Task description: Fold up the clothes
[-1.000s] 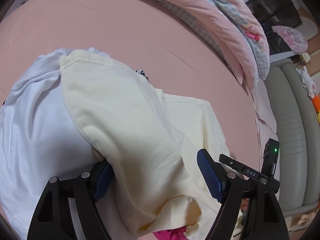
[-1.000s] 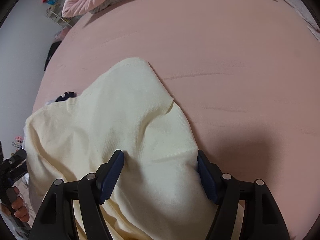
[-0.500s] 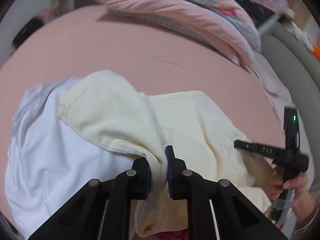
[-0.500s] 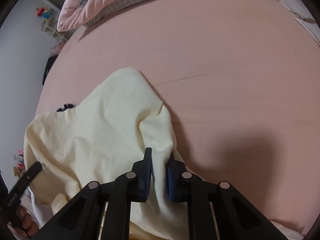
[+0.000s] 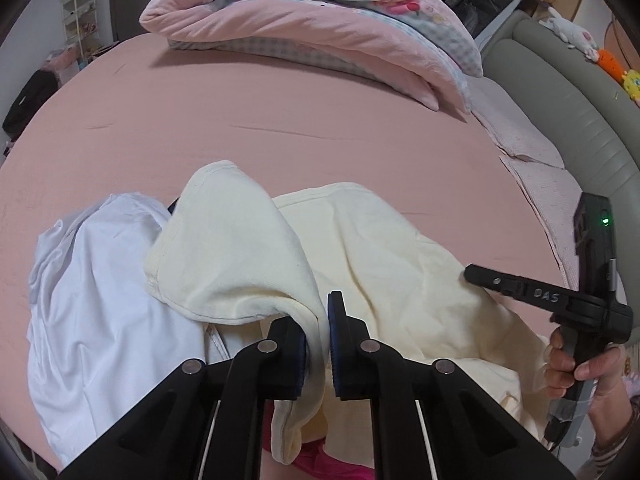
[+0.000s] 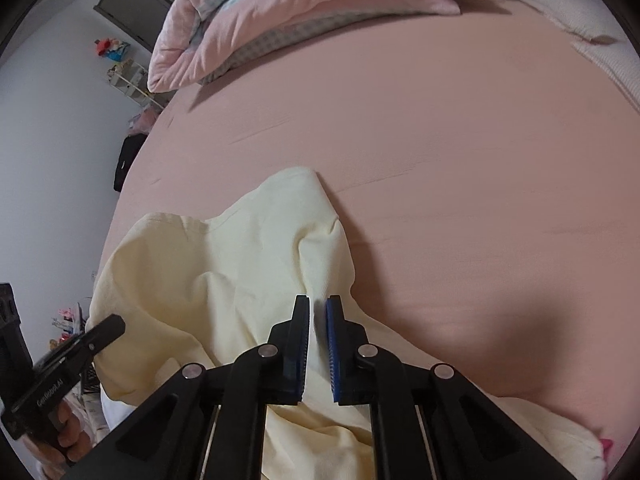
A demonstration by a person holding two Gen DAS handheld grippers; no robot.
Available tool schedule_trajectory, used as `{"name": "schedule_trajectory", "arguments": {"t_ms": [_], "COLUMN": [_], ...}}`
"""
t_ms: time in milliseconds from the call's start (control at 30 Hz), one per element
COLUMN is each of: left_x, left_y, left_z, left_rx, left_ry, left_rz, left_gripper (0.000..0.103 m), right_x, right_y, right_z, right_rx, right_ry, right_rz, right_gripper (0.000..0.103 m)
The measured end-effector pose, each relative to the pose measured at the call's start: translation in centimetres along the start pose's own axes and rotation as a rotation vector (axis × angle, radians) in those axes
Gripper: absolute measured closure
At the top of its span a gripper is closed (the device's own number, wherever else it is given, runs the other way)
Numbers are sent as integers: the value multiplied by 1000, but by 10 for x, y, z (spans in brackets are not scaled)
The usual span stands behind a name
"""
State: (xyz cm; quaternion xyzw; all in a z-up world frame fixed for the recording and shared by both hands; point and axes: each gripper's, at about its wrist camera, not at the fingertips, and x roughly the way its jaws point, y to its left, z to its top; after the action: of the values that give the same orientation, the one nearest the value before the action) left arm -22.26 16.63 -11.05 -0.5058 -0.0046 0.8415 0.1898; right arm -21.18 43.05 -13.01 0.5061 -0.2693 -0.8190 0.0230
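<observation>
Cream garment lies crumpled on the near part of the pink bedsheet, partly overlapping a white garment to its left in the left wrist view. Left gripper: jaws together, clamped on a hemmed fold of cream fabric lifted off the sheet. Right gripper: jaws together, clamped on a raised ridge of the same cream garment near its right border. In the right wrist view the garment's far corner rests flat on the sheet, its right edge running back toward the pads. Beyond that edge the sheet is bare and smooth up to the folded pink quilt at the far side. Grey padded headboard bounds the right side. Both jaws closed within the last second.
</observation>
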Motion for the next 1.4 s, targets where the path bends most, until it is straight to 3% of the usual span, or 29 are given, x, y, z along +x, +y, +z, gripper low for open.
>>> {"name": "schedule_trajectory", "arguments": {"t_ms": [167,300,333,400,433,500,700,867,1100,1200,1400], "left_x": [-7,-6,-5,-1,3,9,20,35,51,54,60], "left_y": [-1,1,3,5,5,6,-1,-6,-7,-1,13], "left_z": [-1,2,3,6,8,12,33,48,52,52,49], "left_rx": [-4,-18,-22,-15,-11,-4,65,100,94,67,1], "left_ry": [12,24,28,36,46,72,152,245,315,312,293], "left_rz": [-23,-40,-50,-56,-61,-72,-68,-56,-76,-112,-161], "left_gripper": [95,95,95,95,95,95,95,95,95,95,95], "right_x": [-21,-29,-30,-27,-22,-11,36,64,104,126,137], "right_y": [-17,-11,-10,-9,-8,-6,6,12,0,-5,9], "right_z": [-4,0,1,5,8,14,41,70,88,82,79], "right_rx": [64,16,9,9,14,16,-68,-131,-135,-122,-193], "right_ry": [-19,-46,-36,-6,10,40,140,203,289,349,369], "right_rz": [36,-33,-36,-27,-2,24,-40,26,32,60,80], "right_gripper": [96,91,85,42,39,38,38,38,38,38,34]}}
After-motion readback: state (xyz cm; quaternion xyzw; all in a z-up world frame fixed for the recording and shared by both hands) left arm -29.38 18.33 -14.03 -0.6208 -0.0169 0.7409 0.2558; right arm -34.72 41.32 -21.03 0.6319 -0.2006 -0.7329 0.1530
